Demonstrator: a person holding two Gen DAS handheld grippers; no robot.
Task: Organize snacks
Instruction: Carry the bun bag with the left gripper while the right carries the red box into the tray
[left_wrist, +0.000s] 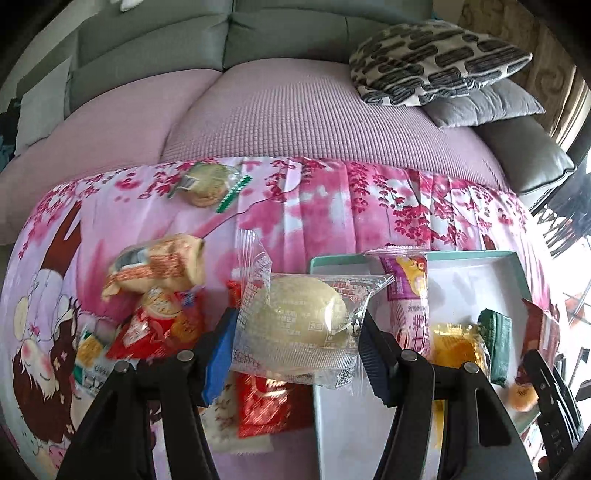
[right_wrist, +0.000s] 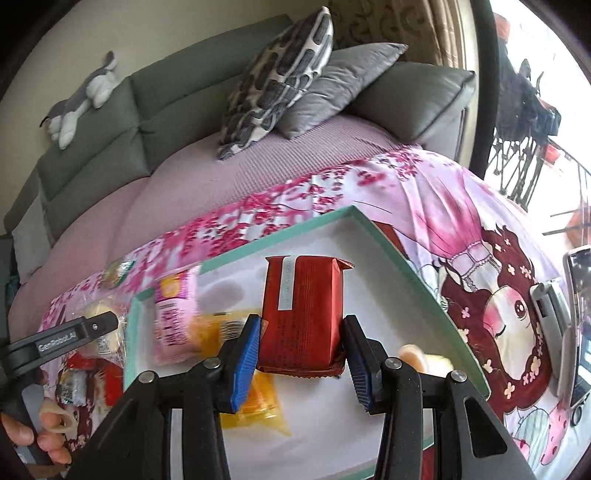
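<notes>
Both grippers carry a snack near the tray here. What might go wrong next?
The left gripper pinches a clear-wrapped bun by slippery film, so it may slide out before reaching the tray. The right gripper holds the red packet above an orange packet; setting it down there could leave it stacked.

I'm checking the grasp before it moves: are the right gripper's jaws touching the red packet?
Touching. The right wrist view shows the right gripper with both blue jaws pressed against the sides of the red packet, held over the teal-rimmed box.
</notes>
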